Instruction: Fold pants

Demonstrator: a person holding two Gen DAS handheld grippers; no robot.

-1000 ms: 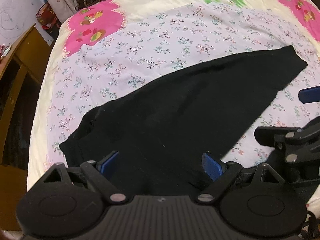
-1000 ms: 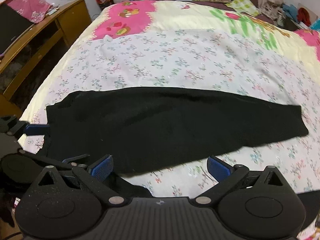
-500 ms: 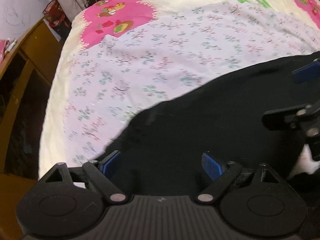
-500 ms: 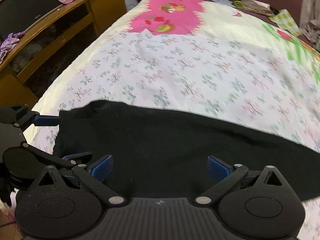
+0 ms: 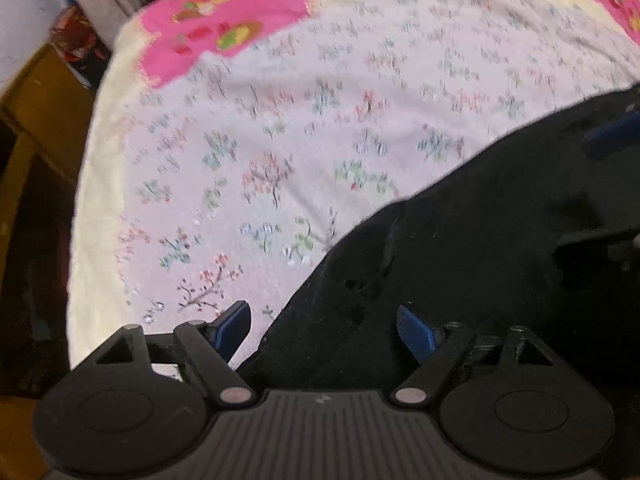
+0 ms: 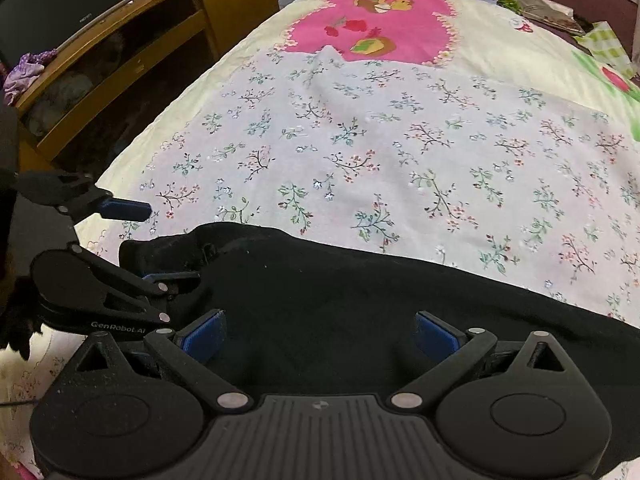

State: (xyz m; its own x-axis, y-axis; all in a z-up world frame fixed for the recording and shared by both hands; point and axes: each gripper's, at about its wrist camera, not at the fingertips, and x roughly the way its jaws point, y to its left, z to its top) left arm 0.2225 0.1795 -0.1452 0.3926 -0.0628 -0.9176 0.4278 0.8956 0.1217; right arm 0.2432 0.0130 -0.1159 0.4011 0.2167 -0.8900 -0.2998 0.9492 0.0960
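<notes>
From the left wrist we see our left gripper [image 5: 324, 332] low over the bed [image 5: 280, 128], its jaws apart but just narrowing, and the corner of the black pants [image 5: 460, 248] lies between the blue fingers [image 5: 232, 326], not yet pinched; the flowered sheet shows ahead and to the left, blurred. Over to the right wrist: our right gripper [image 6: 320, 336] hangs with jaws spread wide over the pants [image 6: 360, 304], dark cloth filling the gap beneath and stretching away to the right. At the left of this view the left gripper [image 6: 144, 240] straddles the waist end, one finger above it, one below.
</notes>
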